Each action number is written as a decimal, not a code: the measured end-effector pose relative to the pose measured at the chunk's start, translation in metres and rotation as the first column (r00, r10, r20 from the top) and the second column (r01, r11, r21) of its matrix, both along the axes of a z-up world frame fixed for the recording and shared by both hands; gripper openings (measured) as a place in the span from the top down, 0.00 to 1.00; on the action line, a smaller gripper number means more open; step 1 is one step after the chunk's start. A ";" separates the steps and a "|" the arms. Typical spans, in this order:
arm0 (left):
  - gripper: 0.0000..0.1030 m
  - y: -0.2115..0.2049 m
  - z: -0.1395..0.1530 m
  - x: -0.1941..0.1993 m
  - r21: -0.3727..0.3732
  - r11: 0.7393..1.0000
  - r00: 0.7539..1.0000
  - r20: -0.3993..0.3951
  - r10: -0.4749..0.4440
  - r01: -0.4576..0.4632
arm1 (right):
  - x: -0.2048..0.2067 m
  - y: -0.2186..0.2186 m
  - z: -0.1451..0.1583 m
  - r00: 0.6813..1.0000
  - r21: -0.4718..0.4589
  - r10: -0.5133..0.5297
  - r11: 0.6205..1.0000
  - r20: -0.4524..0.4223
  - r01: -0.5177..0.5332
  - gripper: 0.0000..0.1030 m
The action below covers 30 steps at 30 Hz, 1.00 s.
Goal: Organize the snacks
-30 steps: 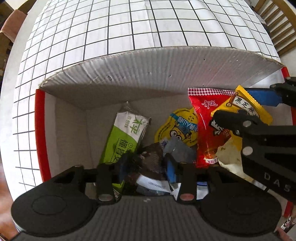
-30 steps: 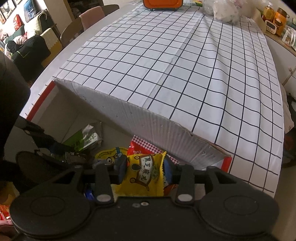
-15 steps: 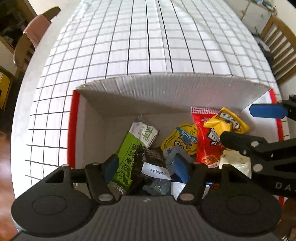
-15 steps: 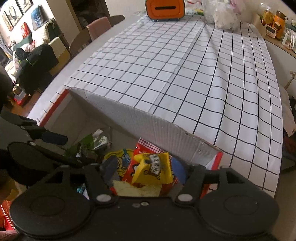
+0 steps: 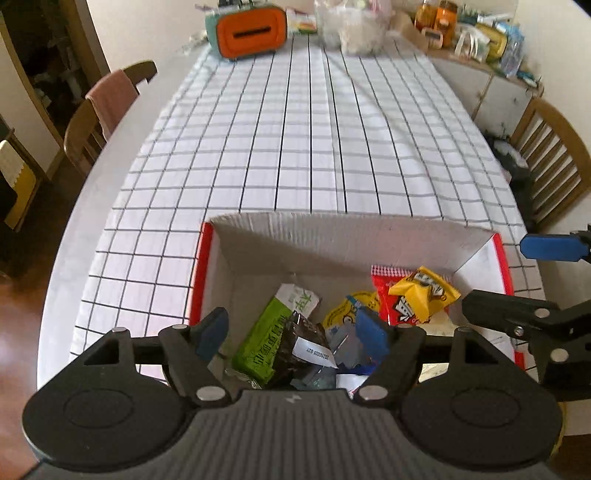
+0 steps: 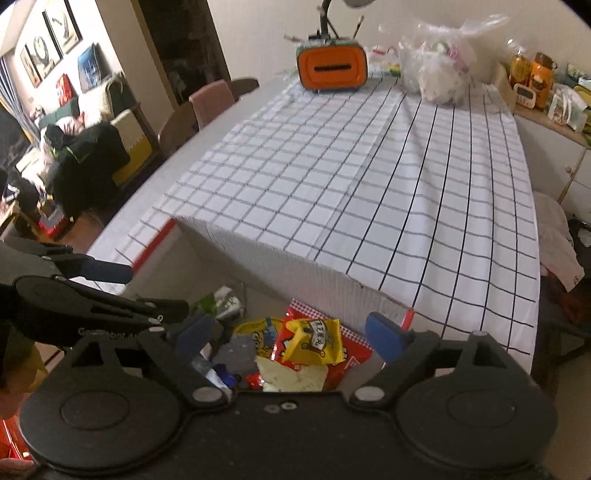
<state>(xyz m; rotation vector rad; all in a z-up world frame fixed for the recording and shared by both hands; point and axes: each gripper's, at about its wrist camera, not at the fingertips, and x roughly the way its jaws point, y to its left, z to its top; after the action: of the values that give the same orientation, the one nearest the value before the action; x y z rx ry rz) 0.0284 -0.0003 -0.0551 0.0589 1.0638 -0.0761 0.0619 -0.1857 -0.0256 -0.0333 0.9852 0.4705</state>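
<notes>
Looking down from above, I have the long counter under its checked cloth stretching away from me, bare of snacks as far as the orange container and the plastic bag at its far end. Nearest me sits the open cardboard box, and every snack I can see lies inside it, below and just ahead of both tools. My left tool hangs spread wide and holds nothing; directly under its gap are the green packet, its long axis running away from me and leaning a little right, and the dark packet with a white label touching it. My right tool is likewise spread and empty, hovering over the right half of the box, where the yellow packet lies on top of the red packet, with a pale wrapper just on my side of them. The cartoon pouch sits between the two groups. I judge that the green and dark packets belong to my left hand and the yellow one to my right. If more snacks are to be fetched, I cannot see any outside the box. Any pick here means dropping straight down, since the box walls close off the sides.
</notes>
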 end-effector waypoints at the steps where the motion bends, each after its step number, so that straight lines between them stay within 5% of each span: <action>1: 0.26 0.001 0.004 -0.003 -0.007 1.000 1.000 0.012 -0.003 0.003 | -0.003 0.000 0.004 1.000 0.006 -0.007 1.000 0.012 0.007 0.10; 17: 0.04 0.027 0.027 -0.037 -0.096 0.992 0.992 0.106 -0.074 0.084 | -0.068 0.008 0.025 0.977 0.073 -0.157 0.986 0.143 0.147 0.00; 30: 0.04 0.018 0.032 -0.063 -0.104 0.986 0.986 0.115 -0.117 0.129 | -0.107 -0.001 0.033 0.935 0.164 -0.312 0.944 0.169 0.285 0.00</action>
<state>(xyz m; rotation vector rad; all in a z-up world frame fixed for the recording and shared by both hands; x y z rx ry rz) -0.0349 0.0180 -0.0230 0.0282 0.9453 -0.2416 -0.0454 -0.1863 0.0074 0.1900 0.7482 0.2469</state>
